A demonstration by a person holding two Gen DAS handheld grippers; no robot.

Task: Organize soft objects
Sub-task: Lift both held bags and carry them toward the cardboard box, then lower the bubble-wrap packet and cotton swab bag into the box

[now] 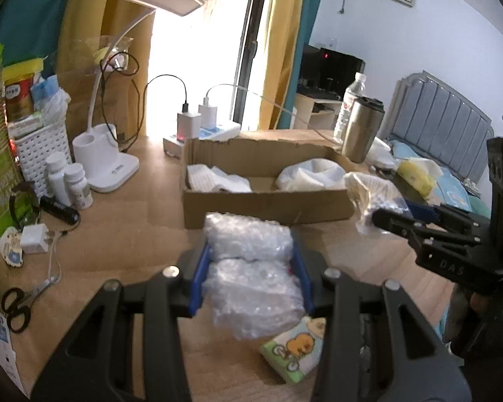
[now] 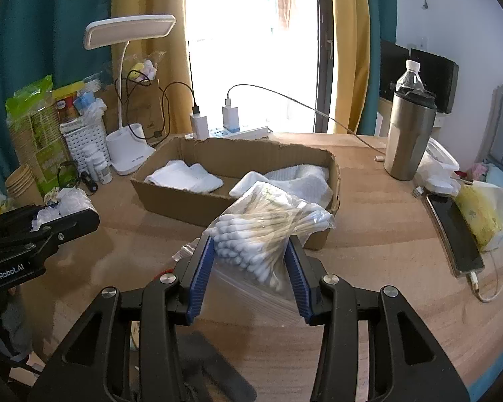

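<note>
Hiding tissue pack (image 1: pixel 293 348): bubble wrap (image 1: pixel 251 268).

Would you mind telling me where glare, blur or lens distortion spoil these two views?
Left wrist view: the bright window blows out to white, the clear bubble-wrap bundle looks soft, and black corners vignette the frame. Right wrist view: the window glares too, the brown wooden table bows, and the clear bag of cotton swabs stays sharp.

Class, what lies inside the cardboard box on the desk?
Inside the cardboard box: a folded white towel at left, white cloth at right. The bag of cotton swabs hides the near right corner.
</note>
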